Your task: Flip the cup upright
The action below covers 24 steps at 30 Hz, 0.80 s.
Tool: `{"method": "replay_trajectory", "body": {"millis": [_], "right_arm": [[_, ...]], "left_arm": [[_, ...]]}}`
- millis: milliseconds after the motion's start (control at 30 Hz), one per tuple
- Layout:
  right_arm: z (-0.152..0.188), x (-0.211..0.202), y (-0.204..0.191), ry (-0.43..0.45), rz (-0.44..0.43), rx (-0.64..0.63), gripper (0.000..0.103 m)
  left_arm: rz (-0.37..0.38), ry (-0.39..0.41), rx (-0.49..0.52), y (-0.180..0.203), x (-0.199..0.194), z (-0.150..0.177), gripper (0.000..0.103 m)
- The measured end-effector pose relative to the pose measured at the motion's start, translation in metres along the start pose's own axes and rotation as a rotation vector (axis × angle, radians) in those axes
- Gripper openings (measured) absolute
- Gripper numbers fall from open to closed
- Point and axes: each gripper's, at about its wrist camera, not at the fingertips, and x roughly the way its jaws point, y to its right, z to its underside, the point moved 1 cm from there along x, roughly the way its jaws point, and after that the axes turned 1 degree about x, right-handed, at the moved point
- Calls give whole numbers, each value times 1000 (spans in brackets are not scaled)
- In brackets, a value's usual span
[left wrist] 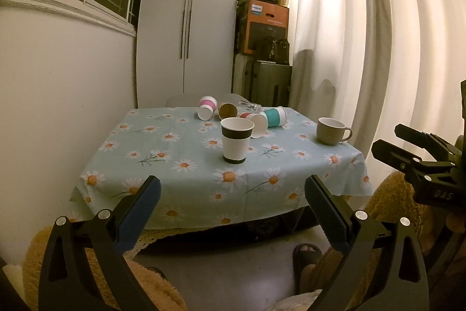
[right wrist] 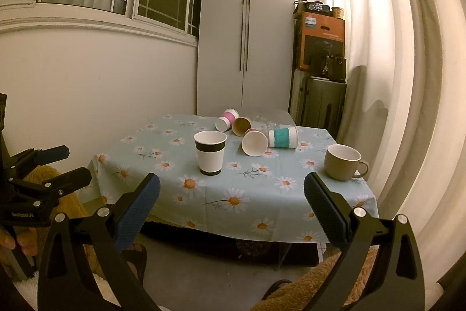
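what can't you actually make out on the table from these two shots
- Clear item behind the tipped cups: both views, too small and see-through to identify.
- Red-banded cup: left wrist view, mostly hidden by the white tipped cup in front.
- Under the table: both views, dark and covered by the hanging cloth.
- Print on the orange box: both views, too small to read.

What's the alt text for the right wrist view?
The open right gripper is held back from a daisy-cloth table where a black-banded paper cup and a grey mug stand upright; four paper cups lie tipped behind them.
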Motion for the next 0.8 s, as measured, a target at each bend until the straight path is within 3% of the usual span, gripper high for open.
{"method": "replay_trajectory", "body": {"millis": [800], "right_arm": [[1, 1, 2, 0, -1, 2, 98]], "left_arm": [[5, -1, 9, 0, -1, 1, 96]]}}
